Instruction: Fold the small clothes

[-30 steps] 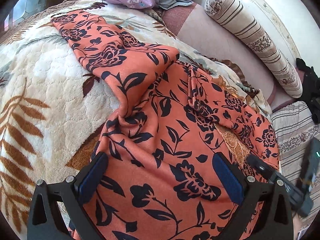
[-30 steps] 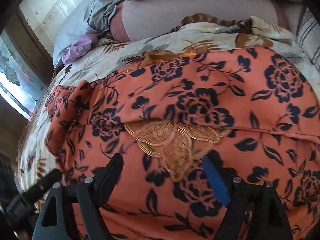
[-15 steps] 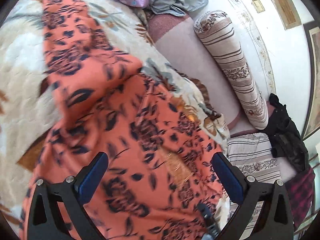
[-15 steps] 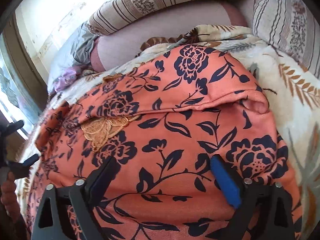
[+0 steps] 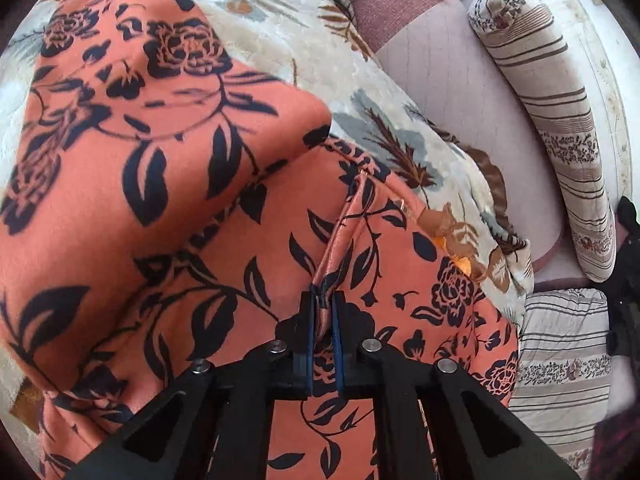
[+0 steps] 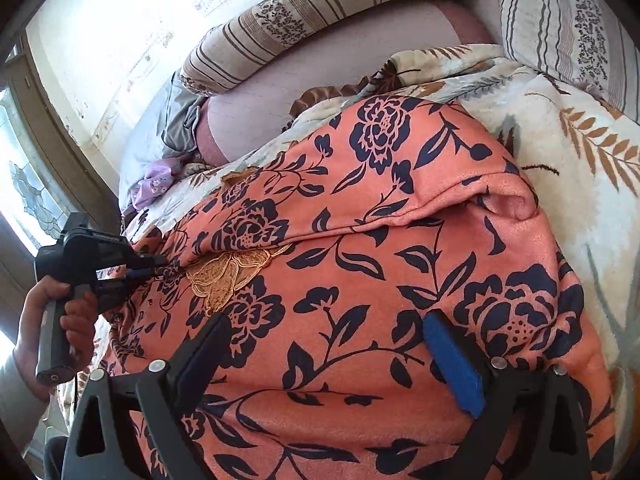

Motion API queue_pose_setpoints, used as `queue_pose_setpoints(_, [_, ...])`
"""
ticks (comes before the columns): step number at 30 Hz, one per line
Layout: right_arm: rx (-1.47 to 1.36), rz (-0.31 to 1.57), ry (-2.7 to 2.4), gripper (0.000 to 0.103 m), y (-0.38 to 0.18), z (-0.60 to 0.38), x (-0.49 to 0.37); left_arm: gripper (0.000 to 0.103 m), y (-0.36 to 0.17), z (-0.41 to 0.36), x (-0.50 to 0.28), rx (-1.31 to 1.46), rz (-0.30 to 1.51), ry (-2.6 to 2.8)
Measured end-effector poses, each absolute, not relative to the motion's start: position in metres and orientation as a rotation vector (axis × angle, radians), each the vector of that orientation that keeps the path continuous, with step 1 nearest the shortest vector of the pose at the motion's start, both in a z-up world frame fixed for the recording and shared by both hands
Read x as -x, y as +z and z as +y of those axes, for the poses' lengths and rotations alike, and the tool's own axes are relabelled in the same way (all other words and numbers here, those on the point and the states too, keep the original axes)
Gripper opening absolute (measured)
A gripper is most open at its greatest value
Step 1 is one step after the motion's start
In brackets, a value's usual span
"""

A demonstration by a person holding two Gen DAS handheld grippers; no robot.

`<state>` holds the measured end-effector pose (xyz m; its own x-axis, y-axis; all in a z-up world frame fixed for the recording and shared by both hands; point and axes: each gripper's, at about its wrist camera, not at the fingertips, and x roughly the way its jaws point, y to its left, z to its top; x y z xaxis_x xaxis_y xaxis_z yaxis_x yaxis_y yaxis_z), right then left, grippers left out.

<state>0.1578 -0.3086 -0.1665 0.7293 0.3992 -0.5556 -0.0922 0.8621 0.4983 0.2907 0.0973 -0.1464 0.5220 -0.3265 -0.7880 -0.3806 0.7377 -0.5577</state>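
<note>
Left gripper (image 5: 323,300): clenched on a raised ridge of the orange flowered garment (image 5: 168,184); its two black fingers stand close together with the cloth pinched between the blue pads. From the right wrist view it shows at the far left (image 6: 154,266), nipping the garment's edge beside the gold lace patch (image 6: 230,274).
Left hand (image 6: 60,320): wrapped around the gripper's handle; the wrist is cut off by the frame's edge.
Right gripper (image 6: 326,344): released, fingers spread wide over the garment, blue pad (image 6: 452,364) showing on one finger. Whether the tips touch the cloth is hard to tell.
Garment: spread over the leaf-patterned blanket (image 5: 276,44) on the bed, one part folded back over another with a rolled hem (image 6: 508,200) along the fold. Its lower end runs behind the gripper frames and out of view.
Background: a striped bolster (image 5: 560,112) along the wall, a striped pillow (image 5: 560,360), a grey cloth (image 6: 176,120) and a small purple cloth (image 6: 154,184) bunched at the far end.
Dark object (image 5: 626,272): at the right edge, cut off and too dim to identify.
</note>
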Motion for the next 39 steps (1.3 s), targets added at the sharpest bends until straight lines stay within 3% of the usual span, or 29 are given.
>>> queue_pose_setpoints(4, [-0.469,0.707,0.284,0.098,-0.167,-0.309,-0.159,0.007,-0.062,0.08,-0.241,0.569,0.771,-0.037])
queue_pose_setpoints(6, [-0.469,0.707,0.285,0.098,-0.167,-0.309,-0.159,0.008,-0.044,0.077,-0.207,0.495,0.703,-0.01])
queue_pose_setpoints(8, [-0.467,0.708,0.284,0.098,-0.167,-0.309,-0.159,0.008,-0.067,0.077,-0.204,0.461,0.792,0.015])
queue_pose_setpoints(12, [-0.469,0.713,0.285,0.098,-0.166,-0.31,-0.158,0.012,-0.163,0.095,-0.226,0.44,1.054,0.118])
queue_pose_setpoints(14, [-0.482,0.732,0.286,0.098,-0.162,-0.312,-0.158,0.012,-0.162,0.096,-0.218,0.403,0.941,0.076])
queue_pose_setpoints(17, [-0.541,0.8,0.331,0.098,-0.146,-0.32,-0.16,0.012,-0.165,0.094,-0.209,0.376,0.903,0.036])
queue_pose_setpoints(22, [-0.663,0.739,0.416,0.098,-0.101,-0.347,-0.192,0.012,-0.169,0.104,-0.202,0.467,0.889,0.002])
queue_pose_setpoints(27, [-0.73,0.895,0.284,0.097,-0.14,-0.383,-0.249,0.012,-0.165,0.104,-0.209,0.455,0.887,0.004])
queue_pose_setpoints(28, [-0.711,0.945,0.183,0.087,-0.157,-0.396,-0.252,0.012,-0.165,0.105,-0.209,0.464,0.886,-0.002])
queue_pose_setpoints(29, [-0.8,0.91,0.202,0.083,-0.166,-0.413,-0.247,0.012,-0.165,0.105,-0.209,0.467,0.887,0.001])
queue_pose_setpoints(32, [-0.797,0.904,0.189,0.086,-0.145,-0.414,-0.241,0.013,-0.164,0.101,-0.212,0.459,0.887,0.022])
queue_pose_setpoints(34, [-0.742,0.874,0.275,0.086,-0.123,-0.4,-0.251,0.018,-0.164,0.096,-0.214,0.449,0.884,0.033])
queue_pose_setpoints(36, [-0.734,0.82,0.366,0.086,-0.106,-0.39,-0.271,0.032,-0.163,0.09,-0.215,0.421,0.879,0.013])
queue_pose_setpoints(39, [-0.682,0.9,0.331,0.089,-0.131,-0.384,-0.313,0.038,-0.162,0.086,-0.216,0.399,0.88,-0.001])
